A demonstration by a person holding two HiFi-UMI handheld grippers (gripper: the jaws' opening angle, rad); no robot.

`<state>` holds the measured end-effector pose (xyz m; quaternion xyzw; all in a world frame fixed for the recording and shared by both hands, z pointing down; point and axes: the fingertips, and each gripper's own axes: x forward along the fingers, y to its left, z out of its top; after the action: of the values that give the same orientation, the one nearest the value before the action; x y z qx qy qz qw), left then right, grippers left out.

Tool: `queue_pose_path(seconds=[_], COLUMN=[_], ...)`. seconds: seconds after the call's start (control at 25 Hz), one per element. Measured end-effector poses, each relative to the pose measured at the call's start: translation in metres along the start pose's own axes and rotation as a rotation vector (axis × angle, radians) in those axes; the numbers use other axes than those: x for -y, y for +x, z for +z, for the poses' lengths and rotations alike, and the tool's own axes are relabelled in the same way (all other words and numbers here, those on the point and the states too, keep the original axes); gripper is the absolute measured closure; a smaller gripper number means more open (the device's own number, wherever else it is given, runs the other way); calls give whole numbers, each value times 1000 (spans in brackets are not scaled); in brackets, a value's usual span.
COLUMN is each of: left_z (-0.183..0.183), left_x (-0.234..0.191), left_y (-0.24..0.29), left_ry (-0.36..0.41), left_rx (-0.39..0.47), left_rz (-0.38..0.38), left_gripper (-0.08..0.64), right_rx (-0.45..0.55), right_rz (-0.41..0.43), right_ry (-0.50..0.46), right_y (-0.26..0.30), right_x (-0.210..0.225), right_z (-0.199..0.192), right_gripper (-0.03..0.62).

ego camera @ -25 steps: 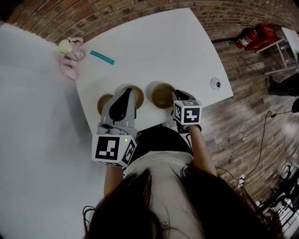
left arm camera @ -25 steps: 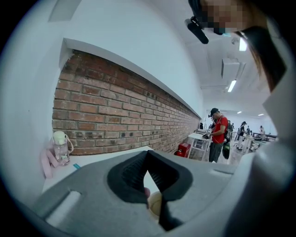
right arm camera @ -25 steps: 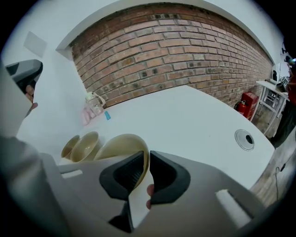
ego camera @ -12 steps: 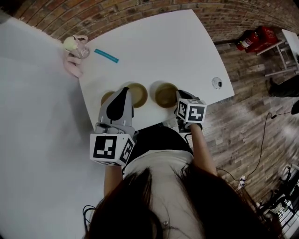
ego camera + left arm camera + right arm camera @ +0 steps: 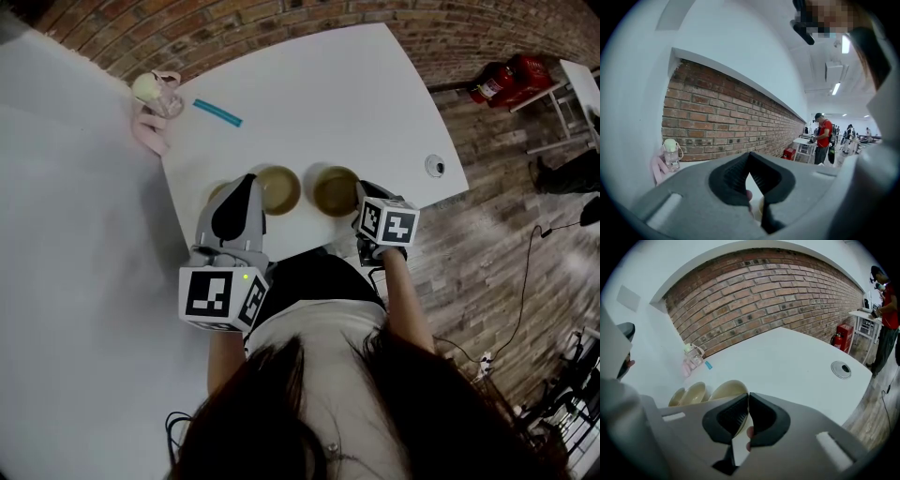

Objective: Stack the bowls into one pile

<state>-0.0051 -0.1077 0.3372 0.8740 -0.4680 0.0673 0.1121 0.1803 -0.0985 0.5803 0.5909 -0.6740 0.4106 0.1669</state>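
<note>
Three tan bowls sit in a row near the white table's [image 5: 328, 94] front edge. The left bowl [image 5: 215, 193] is largely hidden under my left gripper [image 5: 247, 180], which hovers with its jaws shut and empty [image 5: 749, 157]. The middle bowl [image 5: 278, 188] lies open to view. My right gripper [image 5: 360, 190] is at the right bowl's [image 5: 334, 190] near-right rim. In the right gripper view its pads [image 5: 747, 397] pinch that bowl's rim [image 5: 724, 389], with the middle bowl [image 5: 693, 392] and left bowl [image 5: 677, 397] beyond.
A clear bottle with a pale lid [image 5: 150, 91] and a pink strap stands at the table's far left corner, with a teal bar [image 5: 217, 113] beside it. A round cable port [image 5: 434, 167] is near the right edge. A brick wall runs behind; a person in red [image 5: 822, 138] stands far off.
My left gripper has shifted left off the middle bowl, so more of that bowl shows. The right gripper has stayed at the right bowl's rim.
</note>
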Motion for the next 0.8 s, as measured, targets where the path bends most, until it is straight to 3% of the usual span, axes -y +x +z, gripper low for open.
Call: queue_pose_path(seconds=[0.8], left_z=[22], left_x=[-18], left_y=[-11], left_ry=[-6], left_rx=[29], left_rz=[-6], left_gripper=[560], right_rx=[59], right_rz=[23], right_ry=[64], right_y=[-16], right_x=[-22], right_z=[29], right_gripper=[577])
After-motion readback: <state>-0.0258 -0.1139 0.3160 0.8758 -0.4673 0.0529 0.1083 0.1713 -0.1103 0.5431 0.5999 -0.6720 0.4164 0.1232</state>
